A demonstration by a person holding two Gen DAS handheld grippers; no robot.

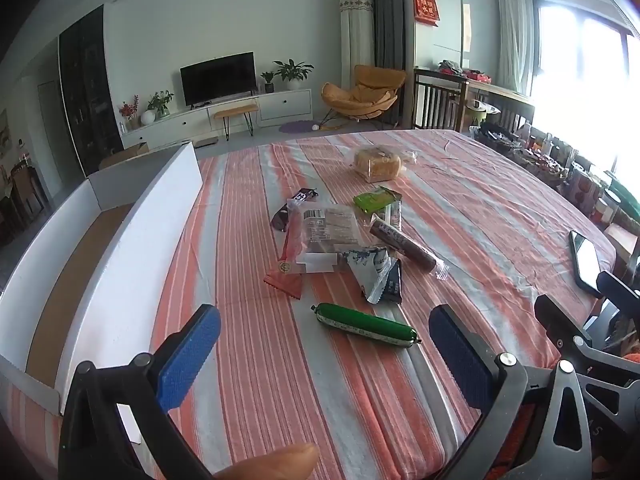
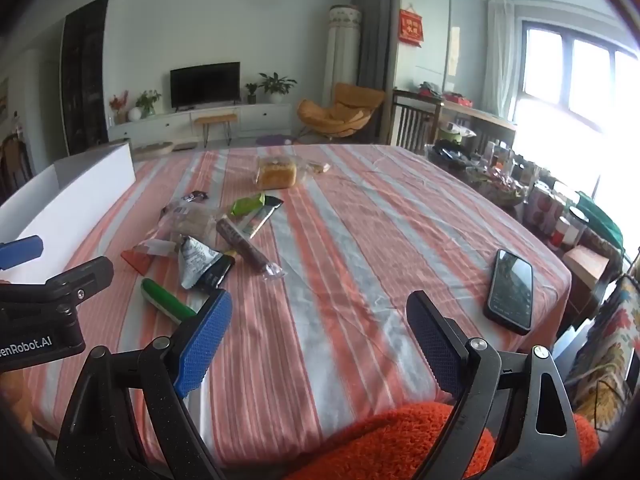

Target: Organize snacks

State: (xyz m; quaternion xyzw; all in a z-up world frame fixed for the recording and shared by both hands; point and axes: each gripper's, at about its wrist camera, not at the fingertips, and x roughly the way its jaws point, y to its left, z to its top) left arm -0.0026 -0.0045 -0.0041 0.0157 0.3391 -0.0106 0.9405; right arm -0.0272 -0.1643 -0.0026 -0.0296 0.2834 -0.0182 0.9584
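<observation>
A pile of wrapped snacks (image 1: pixel 336 236) lies mid-table on the striped cloth, also in the right wrist view (image 2: pixel 208 236). A green sausage (image 1: pixel 366 325) lies nearest, just beyond my left gripper (image 1: pixel 324 344), which is open and empty. It shows in the right wrist view too (image 2: pixel 166 300). A bagged bread loaf (image 1: pixel 378 164) sits farther back. A white open box (image 1: pixel 100 240) stands along the table's left edge. My right gripper (image 2: pixel 320 332) is open and empty over bare cloth near the front edge.
A black phone (image 2: pixel 512 290) lies on the table's right side. Jars and clutter (image 2: pixel 552 208) line the shelf beyond the right edge. An orange fuzzy fabric (image 2: pixel 396 444) sits under the right gripper. A thumb (image 1: pixel 276 462) shows at the bottom of the left wrist view.
</observation>
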